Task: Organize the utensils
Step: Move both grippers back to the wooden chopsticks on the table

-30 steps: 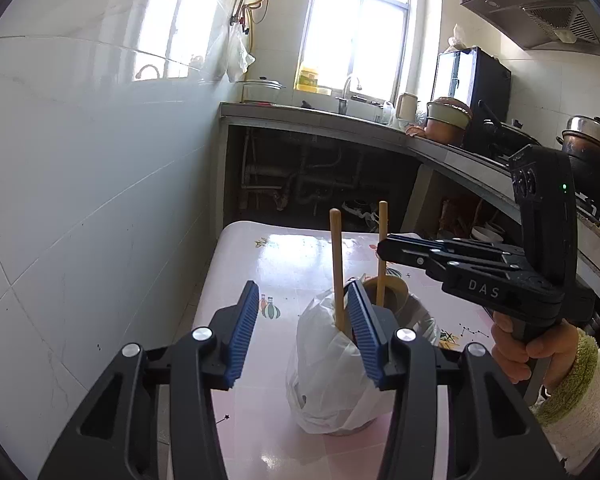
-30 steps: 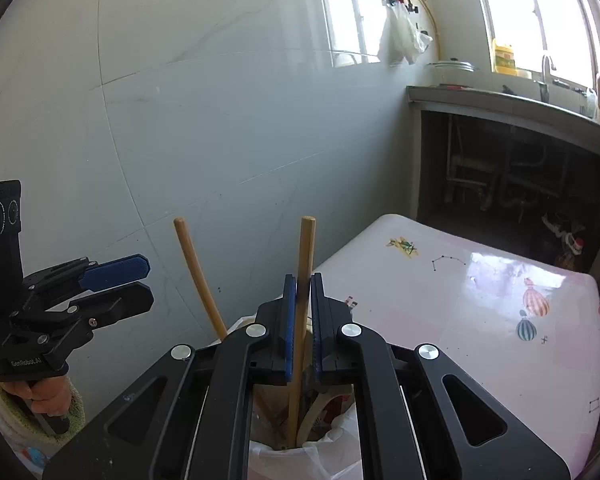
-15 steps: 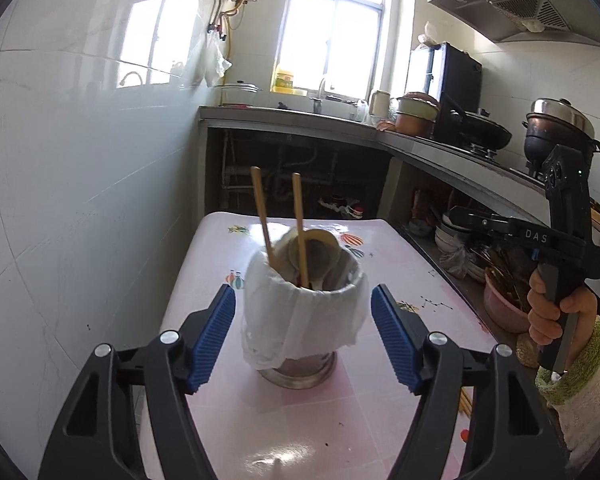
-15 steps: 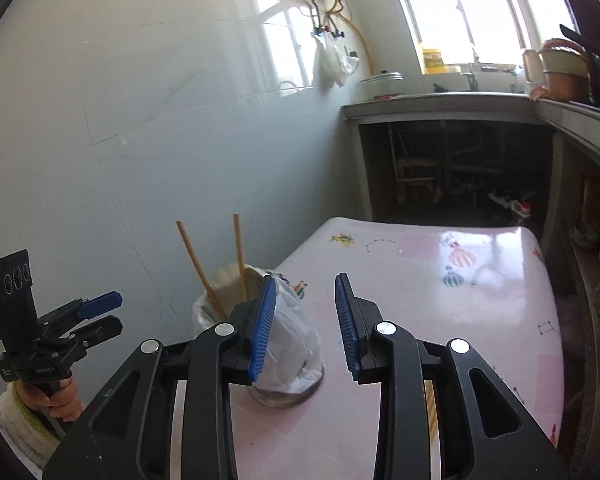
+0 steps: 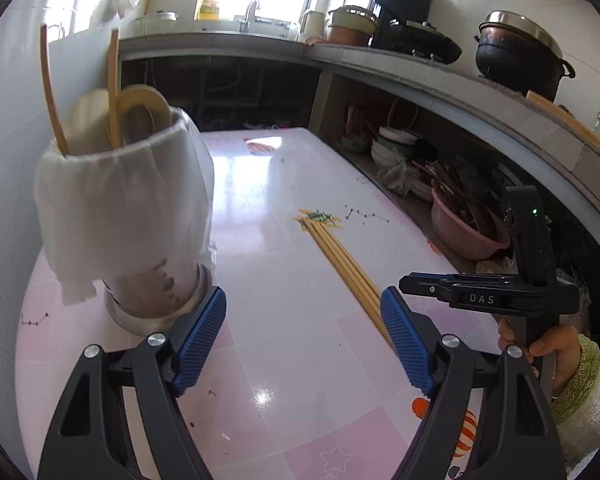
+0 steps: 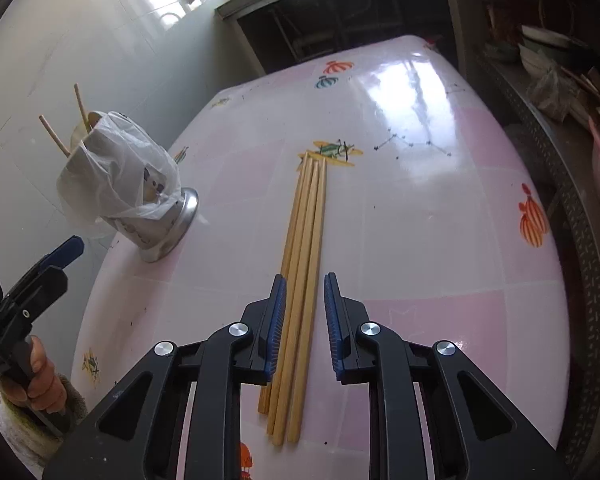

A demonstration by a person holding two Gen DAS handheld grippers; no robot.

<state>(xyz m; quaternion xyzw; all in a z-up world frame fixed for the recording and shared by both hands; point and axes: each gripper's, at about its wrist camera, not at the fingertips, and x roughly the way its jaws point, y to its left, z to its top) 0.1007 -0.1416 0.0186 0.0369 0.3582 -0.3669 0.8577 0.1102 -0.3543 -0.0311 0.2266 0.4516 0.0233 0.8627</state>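
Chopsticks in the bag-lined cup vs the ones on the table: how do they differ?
The two wooden chopsticks in the plastic-lined metal cup stand tilted, ends splayed apart; the bundle of wooden chopsticks on the pink table lies flat, packed side by side. The cup pair is fewer. The bundle lies below the open right gripper. All are the same pale wood.

My left wrist view low, facing far along table (image 5: 284, 320), holder (image 5: 128, 208) close left, my right wrist view higher, looking down, both share chopsticks (image 6: 300, 264), holder.

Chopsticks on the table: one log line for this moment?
right claw: open over chopsticks | left claw: open, empty | holder: two chopsticks in
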